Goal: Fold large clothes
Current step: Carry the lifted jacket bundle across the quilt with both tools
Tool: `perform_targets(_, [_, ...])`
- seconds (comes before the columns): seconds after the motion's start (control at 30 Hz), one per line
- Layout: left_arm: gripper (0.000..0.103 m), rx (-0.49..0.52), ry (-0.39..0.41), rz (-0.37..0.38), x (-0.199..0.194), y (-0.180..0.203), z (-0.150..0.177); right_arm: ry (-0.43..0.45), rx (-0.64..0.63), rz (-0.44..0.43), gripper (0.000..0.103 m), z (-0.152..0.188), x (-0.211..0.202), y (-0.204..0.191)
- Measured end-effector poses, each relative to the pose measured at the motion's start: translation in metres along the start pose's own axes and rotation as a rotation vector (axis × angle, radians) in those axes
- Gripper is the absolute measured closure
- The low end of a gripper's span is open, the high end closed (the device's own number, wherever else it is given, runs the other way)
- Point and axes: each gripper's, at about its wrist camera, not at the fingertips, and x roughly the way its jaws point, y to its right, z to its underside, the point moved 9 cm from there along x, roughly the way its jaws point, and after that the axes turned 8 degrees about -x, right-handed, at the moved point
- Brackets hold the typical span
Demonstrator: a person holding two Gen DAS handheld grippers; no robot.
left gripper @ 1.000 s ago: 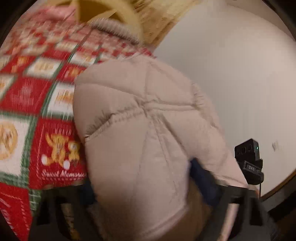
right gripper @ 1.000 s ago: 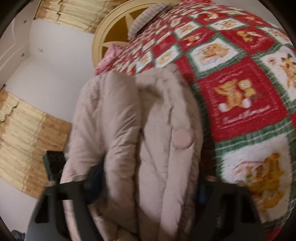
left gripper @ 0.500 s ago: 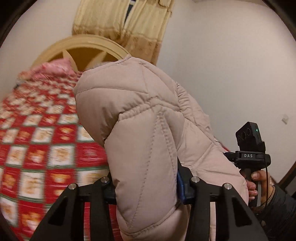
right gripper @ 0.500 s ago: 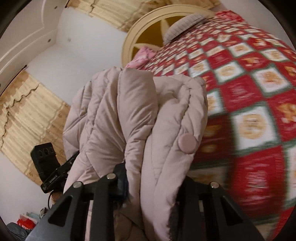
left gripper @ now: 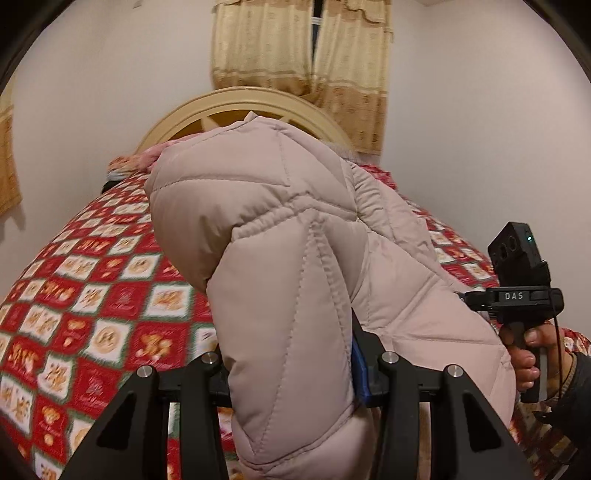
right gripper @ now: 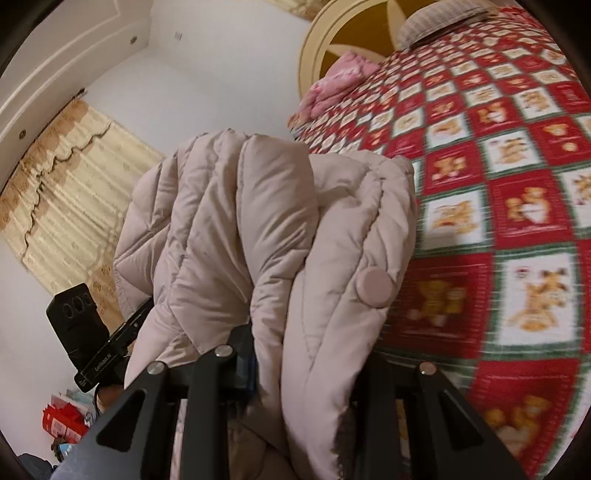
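A pale pink quilted puffer jacket (left gripper: 295, 258) is held up above the bed. My left gripper (left gripper: 291, 373) is shut on a thick fold of the jacket, which hides the fingertips. My right gripper (right gripper: 303, 365) is shut on another bunched part of the jacket (right gripper: 258, 229), near a round pink button (right gripper: 375, 287). The right gripper's body shows at the right edge of the left wrist view (left gripper: 517, 291), held by a hand. The left gripper's body shows at the left of the right wrist view (right gripper: 92, 343).
The bed has a red, white and green bear-patterned quilt (left gripper: 92, 295) and a rounded cream headboard (left gripper: 243, 107). A pink pillow (right gripper: 343, 81) and a grey pillow (right gripper: 439, 18) lie at its head. Beige curtains (left gripper: 299, 44) hang behind. Red boxes (right gripper: 62, 421) sit on the floor.
Both grippers have lifted the jacket up off the quilt and tilted upward, so the headboard, curtains and walls now show behind it. Both grips stay shut on the jacket.
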Motion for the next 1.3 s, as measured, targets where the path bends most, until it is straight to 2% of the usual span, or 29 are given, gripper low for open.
perform_targets(0.17, [0.057, -0.025, -0.007, -0.022, -0.008, -0.024, 0.011, -0.040, -0.025, 0.000, 0.073, 0.005, 0.020, -0.017])
perform_targets(0.53, [0.057, -0.065, -0.044, -0.066, -0.015, -0.072, 0.041, -0.111, -0.043, 0.021, 0.073, 0.025, 0.055, -0.030])
perform_targets(0.73, [0.056, -0.090, -0.055, -0.096, -0.019, -0.087, 0.050, -0.138, -0.060, 0.035, 0.073, 0.029, 0.073, -0.040])
perform_targets(0.9, [0.046, -0.113, -0.061, -0.139, -0.018, -0.099, 0.057, -0.160, -0.083, 0.071, 0.072, 0.034, 0.084, -0.043])
perform_targets(1.3, [0.036, -0.129, -0.061, -0.186, -0.019, -0.110, 0.066, -0.189, -0.101, 0.112, 0.070, 0.042, 0.098, -0.040])
